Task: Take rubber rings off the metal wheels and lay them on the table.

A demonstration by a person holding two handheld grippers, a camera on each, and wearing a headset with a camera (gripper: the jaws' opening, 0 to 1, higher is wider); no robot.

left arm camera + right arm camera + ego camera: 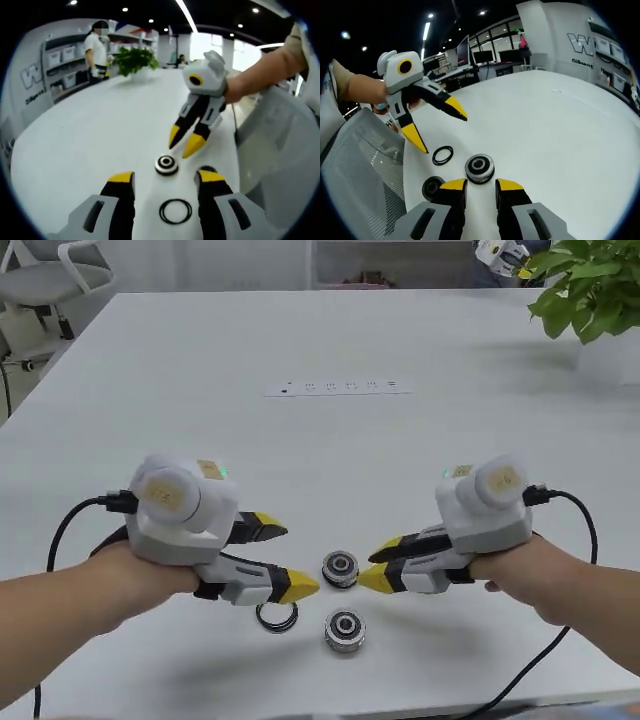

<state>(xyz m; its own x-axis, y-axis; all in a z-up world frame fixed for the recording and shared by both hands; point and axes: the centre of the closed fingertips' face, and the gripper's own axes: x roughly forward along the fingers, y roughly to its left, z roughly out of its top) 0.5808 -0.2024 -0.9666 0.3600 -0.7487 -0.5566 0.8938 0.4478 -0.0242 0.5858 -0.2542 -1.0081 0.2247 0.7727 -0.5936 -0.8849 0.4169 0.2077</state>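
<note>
**One ring off, next wheel up**

Loose ring [277, 617] lies on the table [330, 440], so the step in hand looks like stripping the 2nd wheel. Far wheel [340, 568] sits btwn both claws. L claw [298, 558] is just left of it, jaws wide apart. R claw [367, 568] is just right of it, jaws slightly apart, holding nothing. Near wheel [344, 631] is just person-side of far wheel, loose ring person-side and left. Next move prob.: pin far wheel w/ one claw, hook its dark band w/ the other tip. Can't tell for sure which wheel is bare.

Black ring [277, 617] flat beside two wheels [340, 569]
</note>
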